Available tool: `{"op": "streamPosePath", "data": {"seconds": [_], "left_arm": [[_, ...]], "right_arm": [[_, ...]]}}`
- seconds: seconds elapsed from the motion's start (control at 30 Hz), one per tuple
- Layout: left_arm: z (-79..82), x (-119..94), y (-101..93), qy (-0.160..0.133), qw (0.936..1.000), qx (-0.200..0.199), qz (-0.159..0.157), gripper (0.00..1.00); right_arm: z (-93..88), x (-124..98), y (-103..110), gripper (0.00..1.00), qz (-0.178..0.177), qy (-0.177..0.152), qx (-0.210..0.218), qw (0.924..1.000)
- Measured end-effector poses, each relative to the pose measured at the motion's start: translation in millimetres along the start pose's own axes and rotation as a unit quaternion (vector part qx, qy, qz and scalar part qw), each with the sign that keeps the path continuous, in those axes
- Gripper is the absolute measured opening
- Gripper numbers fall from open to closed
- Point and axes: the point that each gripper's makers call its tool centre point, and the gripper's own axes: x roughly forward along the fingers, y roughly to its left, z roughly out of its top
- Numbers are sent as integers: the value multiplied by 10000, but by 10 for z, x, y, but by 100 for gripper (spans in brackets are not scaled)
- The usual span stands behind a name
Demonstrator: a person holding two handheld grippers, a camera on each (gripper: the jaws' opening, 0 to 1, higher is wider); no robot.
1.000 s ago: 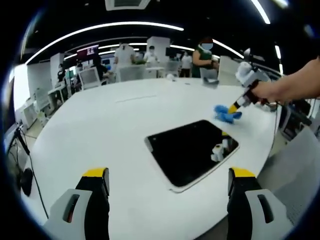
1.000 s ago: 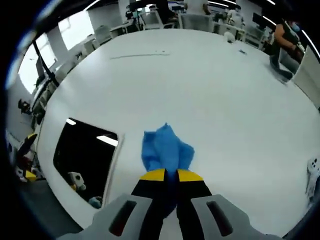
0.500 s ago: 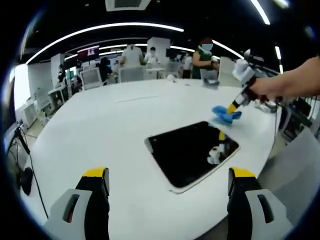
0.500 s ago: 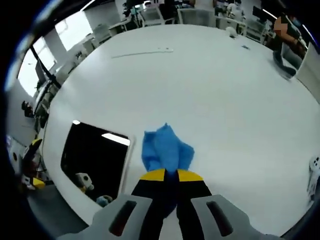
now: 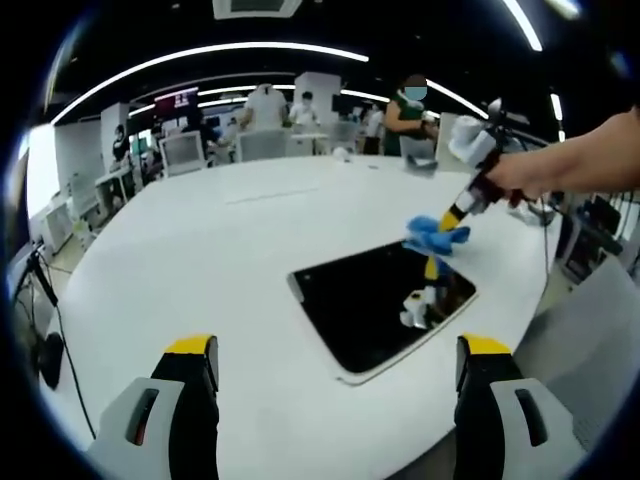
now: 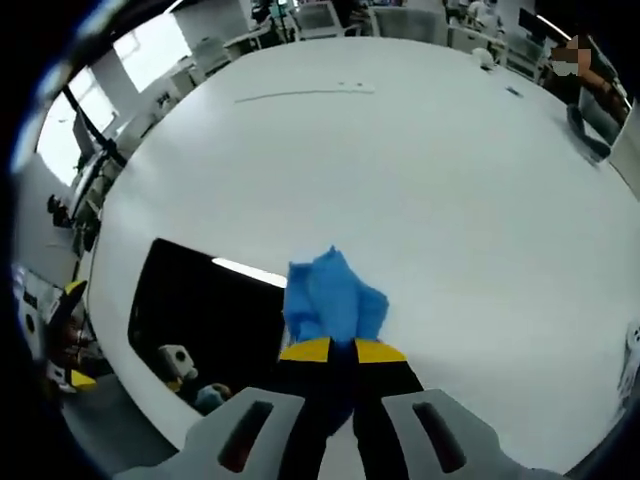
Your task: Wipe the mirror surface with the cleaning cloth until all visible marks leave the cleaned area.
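The mirror (image 5: 383,303) looked like dark, glossy glass, smooth enough to throw back ceiling lights and the tool above it, with a thin pale rim around its edge. The cloth (image 6: 332,301) was soft blue fabric, matt and crumpled into folds. The table (image 5: 200,270) had a smooth white top with a faint satin sheen. The right gripper (image 6: 342,352) looked like matt black and grey plastic with yellow tips, as did the left gripper (image 5: 338,352).
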Motion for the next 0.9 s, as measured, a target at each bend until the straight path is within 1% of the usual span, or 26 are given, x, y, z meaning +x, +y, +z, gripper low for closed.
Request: {"op": "streamPosePath", "data": {"seconds": [0.13,0.5,0.6,0.9], "left_arm": [[-1,-2,-1,-7,10000,-11,-3,99],[-4,12,-12,-39,10000,-30,-39,99],[-6,12,-13,-41,10000,-27,-41,99],[-16,22,3,-56,10000,-36,-19,99]], "right_arm": [[2,5,56,1,4,33,2,10000],[1,33,316,1,103,167,-121,9997],[-3,32,428,1,188,233,-149,9994],[15,92,648,1,275,334,-297,9986]]}}
